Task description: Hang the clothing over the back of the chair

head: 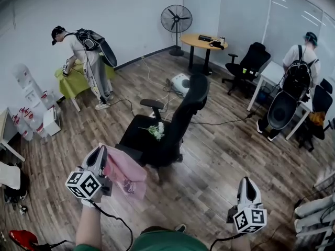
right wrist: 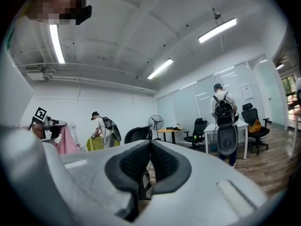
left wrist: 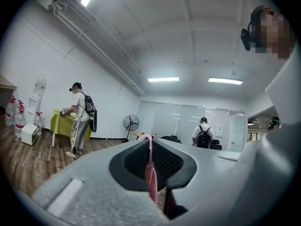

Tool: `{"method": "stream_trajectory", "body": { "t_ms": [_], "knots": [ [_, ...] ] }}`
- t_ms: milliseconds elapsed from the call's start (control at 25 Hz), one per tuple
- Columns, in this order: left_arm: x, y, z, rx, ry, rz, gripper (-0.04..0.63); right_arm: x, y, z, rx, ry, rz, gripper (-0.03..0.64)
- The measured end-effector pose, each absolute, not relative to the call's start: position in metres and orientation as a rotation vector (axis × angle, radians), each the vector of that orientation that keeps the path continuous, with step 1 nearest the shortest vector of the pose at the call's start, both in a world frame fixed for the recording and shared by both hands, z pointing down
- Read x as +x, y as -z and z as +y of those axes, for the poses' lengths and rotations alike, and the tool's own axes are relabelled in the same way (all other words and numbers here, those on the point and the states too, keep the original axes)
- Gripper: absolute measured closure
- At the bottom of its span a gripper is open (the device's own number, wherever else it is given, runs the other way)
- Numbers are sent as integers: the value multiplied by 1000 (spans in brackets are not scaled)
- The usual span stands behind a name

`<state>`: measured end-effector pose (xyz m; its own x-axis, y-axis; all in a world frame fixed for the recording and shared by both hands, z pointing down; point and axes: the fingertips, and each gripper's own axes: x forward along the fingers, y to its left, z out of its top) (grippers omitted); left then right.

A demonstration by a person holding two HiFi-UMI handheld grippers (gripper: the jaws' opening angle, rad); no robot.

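Note:
A black office chair (head: 172, 127) stands in the middle of the wooden floor, its tall backrest (head: 194, 95) turned toward the right. A small white and green item (head: 156, 131) lies on its seat. My left gripper (head: 100, 156) is at the lower left, short of the chair, shut on a pink garment (head: 127, 175) that hangs down from the jaws. In the left gripper view the pink garment's edge (left wrist: 151, 173) is pinched between the pads. My right gripper (head: 247, 184) is at the lower right, shut and empty; its view shows the chair (right wrist: 136, 133) ahead and the pink garment (right wrist: 67, 142) at the left.
A person (head: 86, 61) bends over a green-covered table (head: 70, 82) at the back left. Another person (head: 296, 80) stands at a white desk on the right. A fan (head: 176, 20), a round wooden table (head: 203, 42), more black chairs (head: 251, 64) and floor cables (head: 220, 122) surround the chair.

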<state>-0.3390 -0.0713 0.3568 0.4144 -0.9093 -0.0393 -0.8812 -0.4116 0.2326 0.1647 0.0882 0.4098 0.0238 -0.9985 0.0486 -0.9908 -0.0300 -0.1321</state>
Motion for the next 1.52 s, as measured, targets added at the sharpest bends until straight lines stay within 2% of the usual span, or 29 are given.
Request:
{"method": "stream_trajectory", "body": {
  "t_ms": [520,960,1280,1520],
  "knots": [
    [-288,-318,-155,2579,254,-1621,574,233,-454,58,-2275,324,2047,614],
    [-256,-303,-314,2631,348,-1573,574,268,-454,-33,-2414,345,1935,614],
    [-230,-302,-420,2709,294,-1467,574,254,-452,-110,-2435,364,1907,614],
    [-177,-298,-497,2767,225,-1357,574,267,-462,-141,-2461,398,1861,614]
  ]
}}
